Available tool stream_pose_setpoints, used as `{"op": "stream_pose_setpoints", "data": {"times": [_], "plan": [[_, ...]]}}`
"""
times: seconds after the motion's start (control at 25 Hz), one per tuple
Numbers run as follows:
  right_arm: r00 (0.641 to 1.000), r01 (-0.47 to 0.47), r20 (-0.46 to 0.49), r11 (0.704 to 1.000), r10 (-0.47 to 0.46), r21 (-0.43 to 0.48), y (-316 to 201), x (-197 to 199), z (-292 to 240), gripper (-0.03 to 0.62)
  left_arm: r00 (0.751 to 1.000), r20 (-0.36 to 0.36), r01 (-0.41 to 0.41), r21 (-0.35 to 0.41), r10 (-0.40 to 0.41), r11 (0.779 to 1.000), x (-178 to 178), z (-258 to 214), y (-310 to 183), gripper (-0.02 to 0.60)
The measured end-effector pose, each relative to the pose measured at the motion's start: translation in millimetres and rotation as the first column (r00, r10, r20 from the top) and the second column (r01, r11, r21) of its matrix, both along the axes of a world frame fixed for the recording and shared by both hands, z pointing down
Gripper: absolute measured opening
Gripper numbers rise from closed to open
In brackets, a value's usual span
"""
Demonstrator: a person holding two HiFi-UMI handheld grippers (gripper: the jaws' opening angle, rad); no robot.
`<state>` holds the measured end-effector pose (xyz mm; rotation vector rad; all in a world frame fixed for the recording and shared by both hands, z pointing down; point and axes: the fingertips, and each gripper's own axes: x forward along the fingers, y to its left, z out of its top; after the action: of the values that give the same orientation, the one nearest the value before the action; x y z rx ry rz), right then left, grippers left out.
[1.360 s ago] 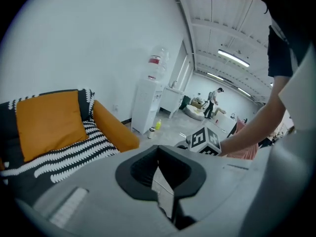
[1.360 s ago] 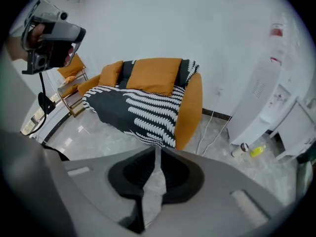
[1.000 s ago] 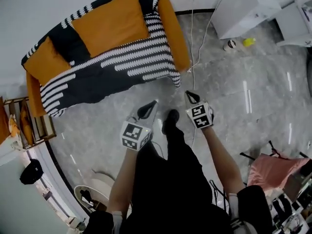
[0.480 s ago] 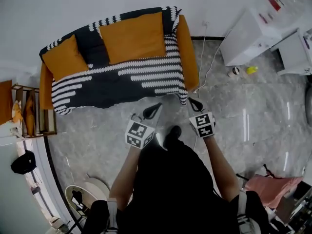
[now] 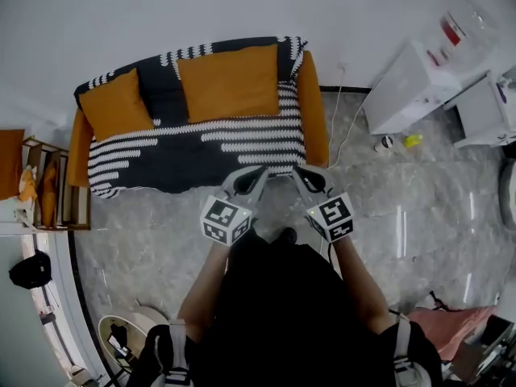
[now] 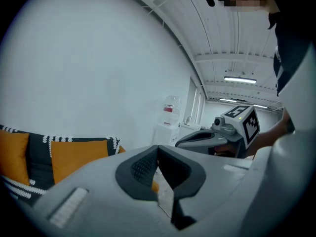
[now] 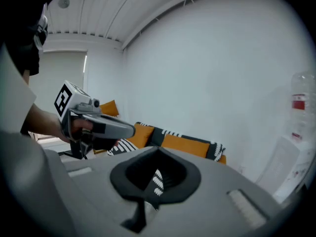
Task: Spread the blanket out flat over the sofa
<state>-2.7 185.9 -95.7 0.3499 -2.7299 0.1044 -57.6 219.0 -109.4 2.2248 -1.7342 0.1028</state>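
Note:
A black blanket with white stripes [image 5: 193, 147] lies spread over the seat and back of the orange sofa [image 5: 313, 119]. Two orange cushions [image 5: 230, 83] stand against the sofa's back. In the head view my left gripper [image 5: 261, 172] and right gripper [image 5: 296, 172] hover side by side just in front of the sofa's front edge, tips angled toward each other. Both are shut with nothing between the jaws. The left gripper view looks over its shut jaws [image 6: 158, 149] at the right gripper [image 6: 217, 135]. Beyond its own shut jaws [image 7: 159, 149], the right gripper view shows the blanket [image 7: 123, 146].
A white cabinet [image 5: 411, 83] stands to the right of the sofa, with a small yellow object [image 5: 413, 140] on the marble floor beside it. A white cable [image 5: 339, 127] runs along the sofa's right arm. A wooden shelf [image 5: 48, 192] is at the left, pink cloth [image 5: 451, 325] at the lower right.
The head view has swung so the sofa sits squarely ahead. Both grippers have come up toward the sofa's front edge and closer together. The blanket lies as before.

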Motion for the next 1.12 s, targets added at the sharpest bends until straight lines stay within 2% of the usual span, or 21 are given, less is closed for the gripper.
{"op": "stream_pose_setpoints", "data": {"times": [0.12,0.32,0.64,0.84,1.12], "plan": [[0.997,-0.007,0.073,1.000,0.007,0.007,3.0,-8.5,-29.3,0.000,1.000,-0.004,-0.005,0.027,0.006,1.000,-2.2,-13.3,-5.0,0.011],[0.990,-0.037,0.135,0.998,0.042,-0.041,3.9,-14.3,-49.3,-0.002,1.000,0.008,-0.017,0.045,0.017,0.999,-4.6,-25.6,-4.5,0.011],[0.988,-0.035,0.144,0.994,0.049,-0.100,12.7,-21.0,-53.0,-0.002,1.000,-0.003,-0.025,0.037,0.025,0.999,-4.7,-31.4,4.8,0.011],[0.991,-0.010,0.132,0.997,0.020,-0.076,18.7,-24.2,-54.1,-0.002,1.000,-0.008,-0.018,0.039,0.018,0.999,-6.3,-34.0,6.5,0.011],[0.993,-0.018,0.116,0.998,0.025,-0.063,19.3,-21.2,-50.7,-0.002,1.000,-0.015,-0.012,0.042,0.013,0.999,-5.4,-34.1,8.2,0.011]]}}
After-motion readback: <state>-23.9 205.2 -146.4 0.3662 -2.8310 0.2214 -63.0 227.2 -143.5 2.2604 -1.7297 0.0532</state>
